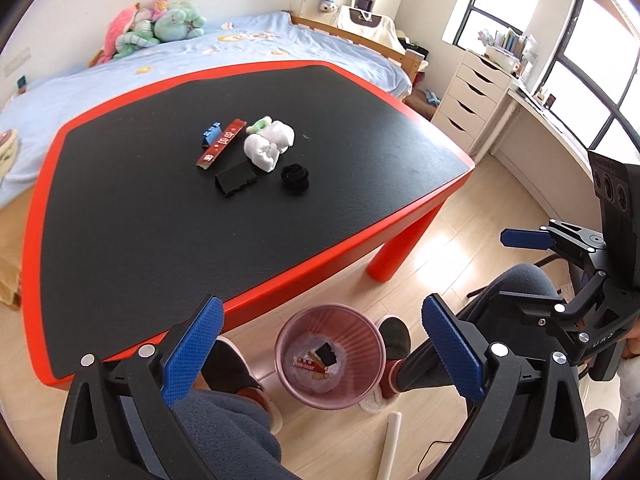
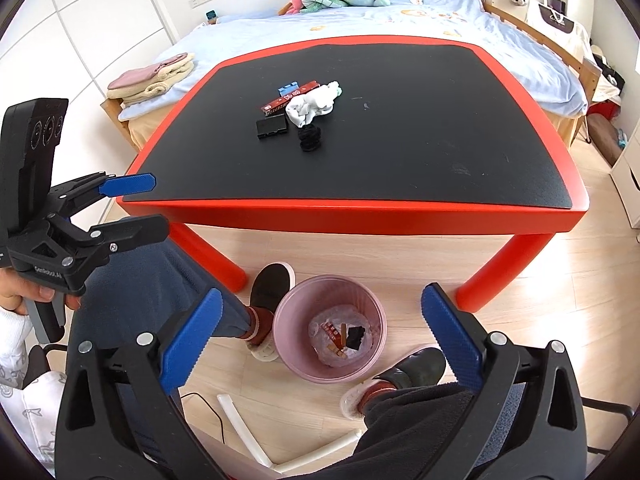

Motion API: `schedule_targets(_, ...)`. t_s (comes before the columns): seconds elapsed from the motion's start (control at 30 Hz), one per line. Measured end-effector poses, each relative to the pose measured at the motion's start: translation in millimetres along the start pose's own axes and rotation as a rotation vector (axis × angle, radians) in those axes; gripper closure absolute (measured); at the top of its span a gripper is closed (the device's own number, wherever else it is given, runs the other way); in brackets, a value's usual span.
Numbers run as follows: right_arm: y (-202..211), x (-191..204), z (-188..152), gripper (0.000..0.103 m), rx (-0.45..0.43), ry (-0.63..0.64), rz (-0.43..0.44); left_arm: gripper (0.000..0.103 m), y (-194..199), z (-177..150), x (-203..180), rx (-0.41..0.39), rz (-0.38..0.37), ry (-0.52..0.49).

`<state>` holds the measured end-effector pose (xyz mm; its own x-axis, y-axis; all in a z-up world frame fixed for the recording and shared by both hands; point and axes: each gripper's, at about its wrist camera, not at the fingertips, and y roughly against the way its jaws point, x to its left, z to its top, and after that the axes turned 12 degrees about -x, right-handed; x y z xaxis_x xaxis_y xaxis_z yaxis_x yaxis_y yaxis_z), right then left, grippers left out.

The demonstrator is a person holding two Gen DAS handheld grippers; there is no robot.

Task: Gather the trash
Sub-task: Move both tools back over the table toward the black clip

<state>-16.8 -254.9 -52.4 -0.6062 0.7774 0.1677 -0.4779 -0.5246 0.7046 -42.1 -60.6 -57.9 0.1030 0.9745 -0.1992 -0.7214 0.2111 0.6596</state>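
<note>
Claws first: the left claw (image 1: 322, 344) is spread wide with nothing between its blue pads, hanging over the floor at the near edge of the desk (image 1: 132, 216), and the right claw (image 2: 320, 340) is likewise spread and empty, held just beside it. Each shows in the other's view, the right claw at the far right of the left view (image 1: 536, 264) and the left claw at the far left of the right view (image 2: 136, 208), both with fingers apart. Directly below and between the pads stands a pink bin (image 1: 372, 328) (image 2: 288, 320) on the wooden floor, between the person's two slippered feet; inside it lie a black scrap (image 1: 326, 354) (image 2: 355, 336) and a red wrapper (image 1: 310, 364) (image 2: 332, 330) on crumpled clear plastic. Farther out, on the black top of the red-rimmed desk, the remaining trash sits in a loose cluster near the middle: a long red wrapper strip (image 1: 220, 143) (image 2: 290, 98), a small blue packet (image 1: 211, 134) (image 2: 288, 87) touching it, a crumpled white tissue wad (image 1: 268, 146) (image 2: 312, 106), a flat black packet (image 1: 235, 178) (image 2: 273, 126) and a round black lump (image 1: 295, 178) (image 2: 310, 138). Beyond the desk is a bed (image 1: 80, 88) with a blue sheet and plush toys (image 1: 156, 26) at its head.
</note>
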Motion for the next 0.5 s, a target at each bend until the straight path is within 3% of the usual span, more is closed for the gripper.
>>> schedule_targets(0.5, -7.3, 8.5, 28.1, 0.005, -0.018, 0.052, 0.02, 0.008, 0.1, 26.1, 24.2, -0.031, 0.036, 0.003)
